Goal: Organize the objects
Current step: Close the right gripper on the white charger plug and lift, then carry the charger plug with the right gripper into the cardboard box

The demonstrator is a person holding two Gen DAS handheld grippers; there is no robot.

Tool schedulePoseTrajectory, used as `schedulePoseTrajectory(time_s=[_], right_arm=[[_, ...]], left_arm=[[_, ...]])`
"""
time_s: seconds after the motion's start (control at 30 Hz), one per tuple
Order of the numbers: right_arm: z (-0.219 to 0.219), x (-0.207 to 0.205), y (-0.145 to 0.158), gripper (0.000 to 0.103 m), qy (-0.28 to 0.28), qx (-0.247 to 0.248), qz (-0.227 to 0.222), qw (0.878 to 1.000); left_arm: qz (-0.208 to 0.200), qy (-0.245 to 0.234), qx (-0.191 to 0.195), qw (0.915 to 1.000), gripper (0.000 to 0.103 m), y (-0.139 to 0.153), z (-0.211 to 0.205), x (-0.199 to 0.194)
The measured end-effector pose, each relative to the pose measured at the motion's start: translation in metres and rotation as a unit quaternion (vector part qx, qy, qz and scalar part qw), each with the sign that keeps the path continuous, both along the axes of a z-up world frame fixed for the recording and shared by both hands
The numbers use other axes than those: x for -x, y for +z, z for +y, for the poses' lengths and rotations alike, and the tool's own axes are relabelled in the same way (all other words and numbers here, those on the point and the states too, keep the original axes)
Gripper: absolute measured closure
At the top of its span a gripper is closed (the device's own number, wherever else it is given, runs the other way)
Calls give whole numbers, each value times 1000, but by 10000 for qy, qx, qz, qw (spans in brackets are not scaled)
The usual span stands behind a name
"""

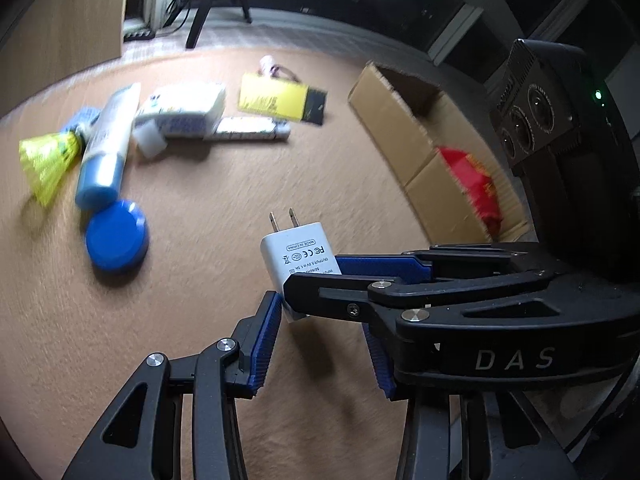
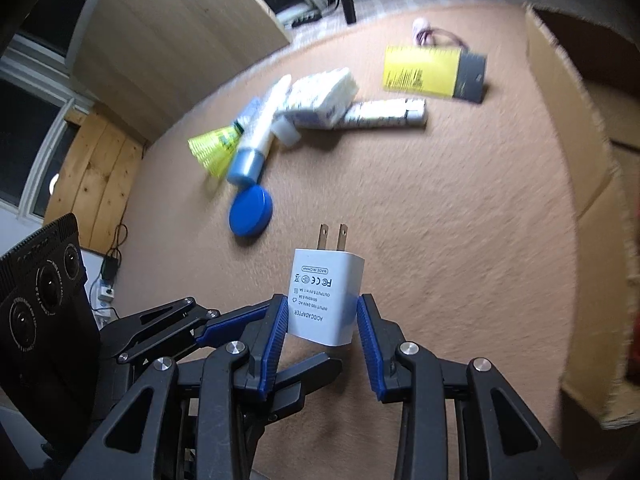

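Observation:
A white AC/DC plug adapter point(image 2: 326, 294) with two prongs sits between the blue pads of my right gripper point(image 2: 322, 320), held above the tan carpet. In the left wrist view the same adapter point(image 1: 298, 260) is clamped by the right gripper point(image 1: 316, 280), which reaches in from the right. My left gripper point(image 1: 320, 344) is open just below it, its left pad point(image 1: 266, 332) beside the adapter's lower corner. An open cardboard box point(image 1: 416, 136) lies to the right, with a red packet point(image 1: 474, 184) inside.
On the carpet lie a blue round lid point(image 1: 116, 240), a blue-capped white tube point(image 1: 106, 148), a yellow shuttlecock point(image 1: 50, 160), white packs point(image 1: 184, 110), a white stick point(image 1: 250, 130) and a yellow-black box point(image 1: 282, 98). A wooden panel point(image 2: 176, 36) stands behind.

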State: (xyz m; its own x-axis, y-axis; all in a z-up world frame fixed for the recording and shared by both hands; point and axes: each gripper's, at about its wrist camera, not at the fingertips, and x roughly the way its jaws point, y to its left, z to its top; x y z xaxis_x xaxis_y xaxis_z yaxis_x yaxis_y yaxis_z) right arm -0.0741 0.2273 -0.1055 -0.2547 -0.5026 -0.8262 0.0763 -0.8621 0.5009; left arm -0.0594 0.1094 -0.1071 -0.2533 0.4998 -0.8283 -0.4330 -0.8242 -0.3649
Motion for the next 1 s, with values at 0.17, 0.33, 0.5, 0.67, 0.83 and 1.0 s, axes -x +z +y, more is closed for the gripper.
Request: schedulePoseTrajectory(time_s=[0.17, 0.33, 0.5, 0.67, 0.83, 1.0], right_arm=[[21, -1, 25, 70, -149, -94, 324, 9993], [55, 1, 45, 70, -380, -145, 547, 9977], [92, 4, 59, 70, -628, -222, 711, 9952], [131, 12, 61, 70, -865, -321, 773, 9927], [163, 24, 58, 70, -1007, -388, 780, 9911], [185, 40, 48, 70, -1103, -390, 719, 9905]], left_arm=[[271, -142, -62, 9995, 58, 24, 23, 3], [503, -336, -158, 9980, 59, 46, 54, 9], [658, -552, -266, 9959, 59, 57, 99, 24], [698, -689, -338, 9946, 59, 58, 139, 38], [712, -770, -310, 9940, 59, 54, 174, 54], [611, -808, -230, 9946, 59, 45, 204, 75]])
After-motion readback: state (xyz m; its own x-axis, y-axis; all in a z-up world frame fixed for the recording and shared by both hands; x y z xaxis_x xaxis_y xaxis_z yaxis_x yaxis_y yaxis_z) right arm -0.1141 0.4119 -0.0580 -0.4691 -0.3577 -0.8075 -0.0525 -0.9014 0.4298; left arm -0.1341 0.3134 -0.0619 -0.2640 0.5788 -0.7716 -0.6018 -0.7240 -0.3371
